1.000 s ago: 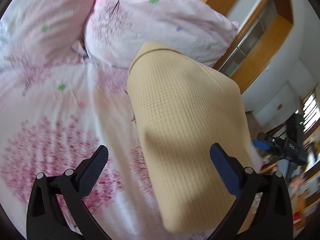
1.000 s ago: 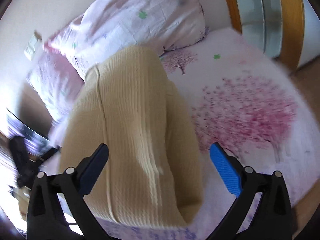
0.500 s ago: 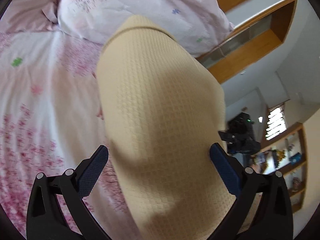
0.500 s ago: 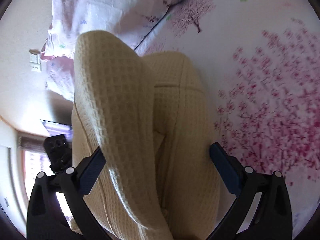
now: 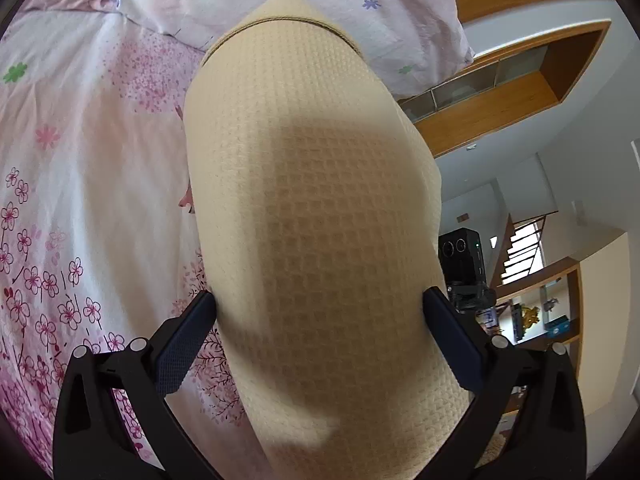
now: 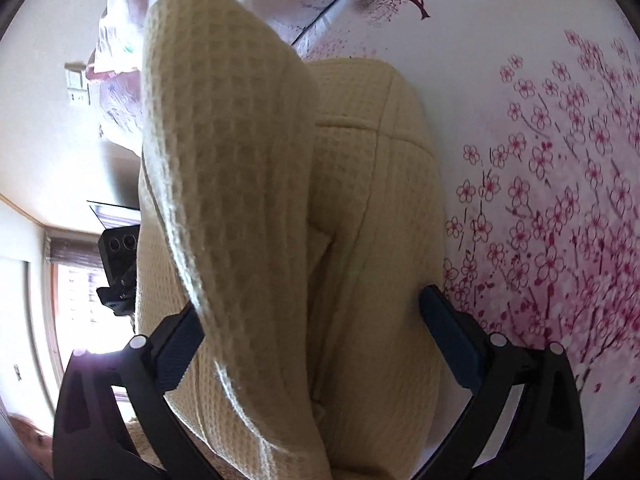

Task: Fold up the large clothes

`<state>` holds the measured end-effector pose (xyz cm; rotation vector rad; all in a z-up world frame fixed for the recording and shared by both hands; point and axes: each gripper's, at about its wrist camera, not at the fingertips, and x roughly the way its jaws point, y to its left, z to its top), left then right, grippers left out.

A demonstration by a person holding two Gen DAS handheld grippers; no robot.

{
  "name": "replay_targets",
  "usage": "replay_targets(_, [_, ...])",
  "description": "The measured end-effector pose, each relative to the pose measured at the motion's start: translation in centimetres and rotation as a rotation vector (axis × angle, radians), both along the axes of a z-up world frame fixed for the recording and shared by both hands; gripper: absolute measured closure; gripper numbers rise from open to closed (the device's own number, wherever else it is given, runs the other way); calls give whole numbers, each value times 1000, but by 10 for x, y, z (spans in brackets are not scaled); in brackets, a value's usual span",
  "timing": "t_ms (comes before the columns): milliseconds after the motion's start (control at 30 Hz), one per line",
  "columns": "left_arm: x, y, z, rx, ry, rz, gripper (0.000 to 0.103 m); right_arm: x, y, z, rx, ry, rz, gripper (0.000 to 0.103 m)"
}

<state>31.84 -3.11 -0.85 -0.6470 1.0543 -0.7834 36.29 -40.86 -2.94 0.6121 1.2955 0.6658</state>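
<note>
The left claw (image 5: 318, 330) is spread wide, its two blue pads set on either side of a cream waffle-knit garment (image 5: 312, 208), which passes between them and fills the gap; the pads appear to touch the cloth at its edges, though a firm pinch cannot be confirmed from this close view. The right claw (image 6: 312, 334) is likewise held wide, with the same garment (image 6: 360, 220) lying between its fingers. In the right wrist view a thick fold of the knit is raised over a flatter layer on which a seam is seen, so the cloth is judged to be doubled over itself part-way through a fold.

The garment is carried by the bed (image 5: 100, 160), on a sheet printed with pink blossoms, and it runs from the claws toward the pillow (image 5: 300, 8) at the head edge of the bed. A hemmed end of the knit is seen just before the pillow. The two claws are presumably placed at the near end of the cloth so that the width can be gathered evenly and the fold kept square; a one-sided hold would be likely to let the heavy knit slump. A black camera on a stand (image 5: 464, 264) is seen beyond the bed's side edge, well apart from the work.
</note>
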Motion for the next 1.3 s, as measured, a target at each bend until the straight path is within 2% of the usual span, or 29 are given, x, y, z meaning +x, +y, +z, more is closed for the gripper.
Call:
replay_targets(33, [0,2,-1,-11,8,3,1,-3,2,6,-40,-37,-3,2])
replay_targets(133, [-1,5,-5,-30,5,1,1,-7,6,7,-71,-77,0,2])
replay_targets(200, [0,4,-9,-48,4,4,1,-5,9,-3,-26,-34,-7,2])
replay_targets(367, [0,6,-16,-88,15,7,1,-1,8,-3,72,-4,36,2])
replay_targets(500, [-3,8,-18,-95,15,18,1,1,24,6,15,-47,90,2])
replay_targets(600, [-5,8,-18,-103,17,29,1,1,31,6,41,-53,90,2])
replay_targets(700, [-7,7,-16,-126,-3,28,1,-5,36,5,111,-63,67,3])
replay_targets(767, [-8,7,-15,-151,-17,19,1,-16,34,6,173,-77,72,10])
replay_targets(967, [-12,19,-8,-204,-25,-5,2,-31,49,23,182,-128,83,11])
replay_targets(1067, [-16,33,2,-193,-53,4,3,-33,72,36,164,-148,129,11])
replay_targets(1167, [-20,60,23,-165,-119,51,3,-20,108,48,170,-159,184,12])
replay_targets(1300, [-21,113,54,-70,-193,147,3,3,161,61,181,-180,245,16])
